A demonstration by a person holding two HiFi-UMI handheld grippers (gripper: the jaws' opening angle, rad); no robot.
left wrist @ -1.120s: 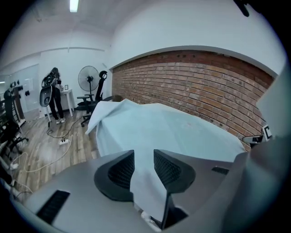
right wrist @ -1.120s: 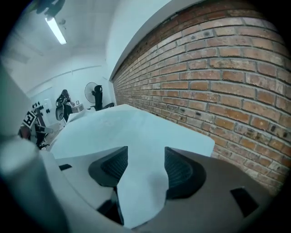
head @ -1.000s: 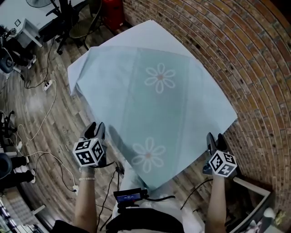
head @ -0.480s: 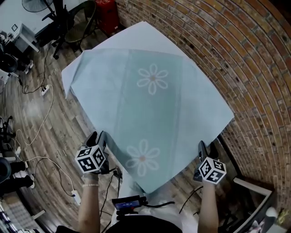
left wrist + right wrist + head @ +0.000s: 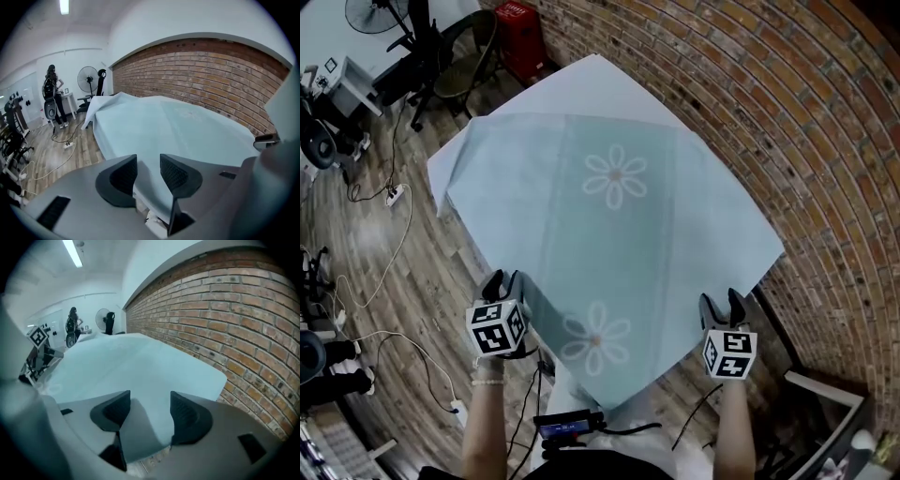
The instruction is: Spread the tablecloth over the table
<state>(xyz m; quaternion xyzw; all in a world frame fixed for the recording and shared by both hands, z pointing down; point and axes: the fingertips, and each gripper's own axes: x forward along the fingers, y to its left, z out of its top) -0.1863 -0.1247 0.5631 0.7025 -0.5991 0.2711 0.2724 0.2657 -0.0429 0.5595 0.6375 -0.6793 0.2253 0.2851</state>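
Observation:
A pale blue tablecloth [image 5: 609, 234] with two daisy prints covers the table, one corner hanging toward me. My left gripper [image 5: 504, 286] is at the cloth's near left edge. In the left gripper view its jaws [image 5: 148, 161] stand apart with the cloth's edge [image 5: 178, 126] running through the gap, and the pads do not press on it. My right gripper [image 5: 720, 305] is at the near right edge. Its jaws [image 5: 150, 399] are wide apart over the cloth [image 5: 126, 366], gripping nothing.
A brick wall [image 5: 806, 141] runs close along the table's right side. On the wooden floor to the left lie cables and a power strip [image 5: 394, 195]. Chairs [image 5: 459, 56] and a red object [image 5: 517, 37] stand beyond the table. A fan [image 5: 87, 79] and a person [image 5: 50, 93] are farther back.
Both grippers have sunk a little at the near edge. The right one has rolled and shifted left. The cloth lies lower and flatter on the table.

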